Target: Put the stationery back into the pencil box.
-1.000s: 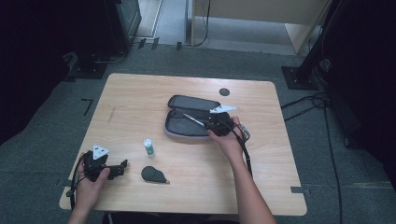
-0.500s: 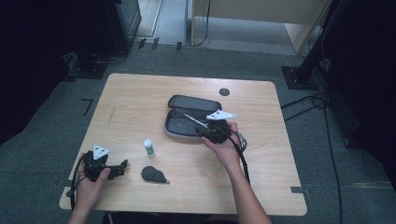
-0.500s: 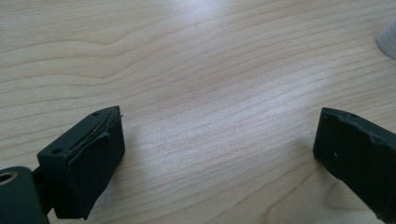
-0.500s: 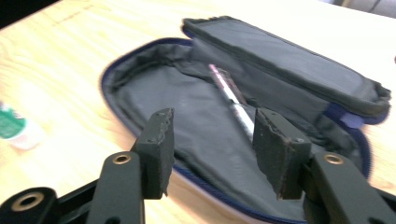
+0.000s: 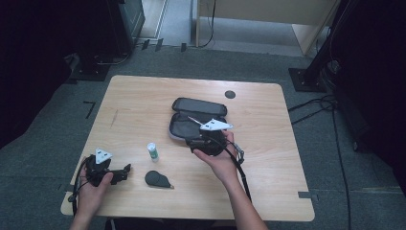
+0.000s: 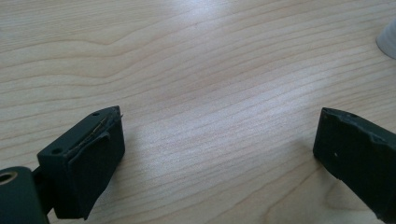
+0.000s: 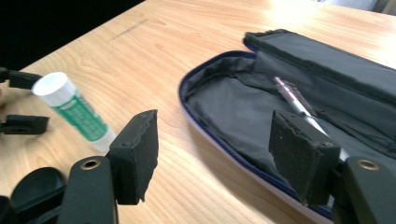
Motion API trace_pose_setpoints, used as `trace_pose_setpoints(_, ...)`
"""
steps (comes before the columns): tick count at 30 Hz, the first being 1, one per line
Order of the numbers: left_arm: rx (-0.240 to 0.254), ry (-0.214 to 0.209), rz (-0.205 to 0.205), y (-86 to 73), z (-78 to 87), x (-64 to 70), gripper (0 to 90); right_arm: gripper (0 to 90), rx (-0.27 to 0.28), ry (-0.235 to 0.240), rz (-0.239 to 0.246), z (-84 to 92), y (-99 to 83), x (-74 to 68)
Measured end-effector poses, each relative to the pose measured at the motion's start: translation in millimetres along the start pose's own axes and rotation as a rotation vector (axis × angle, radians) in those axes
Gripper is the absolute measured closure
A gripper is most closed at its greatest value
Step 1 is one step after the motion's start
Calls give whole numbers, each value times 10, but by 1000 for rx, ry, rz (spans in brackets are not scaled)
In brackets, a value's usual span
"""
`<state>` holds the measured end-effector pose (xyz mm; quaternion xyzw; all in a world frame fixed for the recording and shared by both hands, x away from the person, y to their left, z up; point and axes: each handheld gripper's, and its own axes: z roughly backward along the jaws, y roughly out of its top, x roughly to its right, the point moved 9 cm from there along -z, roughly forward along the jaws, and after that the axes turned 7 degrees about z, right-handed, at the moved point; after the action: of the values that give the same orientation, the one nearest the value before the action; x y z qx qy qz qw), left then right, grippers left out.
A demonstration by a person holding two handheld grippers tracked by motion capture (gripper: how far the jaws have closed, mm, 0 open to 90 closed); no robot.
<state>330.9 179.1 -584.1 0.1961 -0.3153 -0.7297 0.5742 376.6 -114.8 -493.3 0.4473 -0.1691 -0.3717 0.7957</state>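
Note:
A black pencil case point(image 5: 197, 106) lies open in the middle of the table, with a pen point(image 7: 293, 98) resting in its lower half. My right gripper point(image 5: 192, 143) hovers at the case's near edge. Its jaws have just been opening, and my right gripper point(image 7: 215, 140) is open with nothing between the pads. A green-and-white glue stick point(image 5: 152, 151) stands upright left of the case. My left gripper point(image 5: 125, 170) rests at the near left of the table. In its own view my left gripper point(image 6: 219, 126) stands open over bare wood.
A dark oval object point(image 5: 157, 179) lies near the front edge, between the two hands. A round black grommet point(image 5: 230, 94) is set in the table's far side. The wooden table point(image 5: 268, 182) has bare room at right. Cables and black stands crowd the floor around it.
My right gripper has moved left and toward me, away from the pen end of the case, and its jaws have widened. The pen stays in the case. The left hand has kept still.

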Motion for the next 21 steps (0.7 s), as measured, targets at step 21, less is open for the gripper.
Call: trace_pose_setpoints(21,0,-1,1,0,0,1,24,430,41,63,26,-146,24,-445)
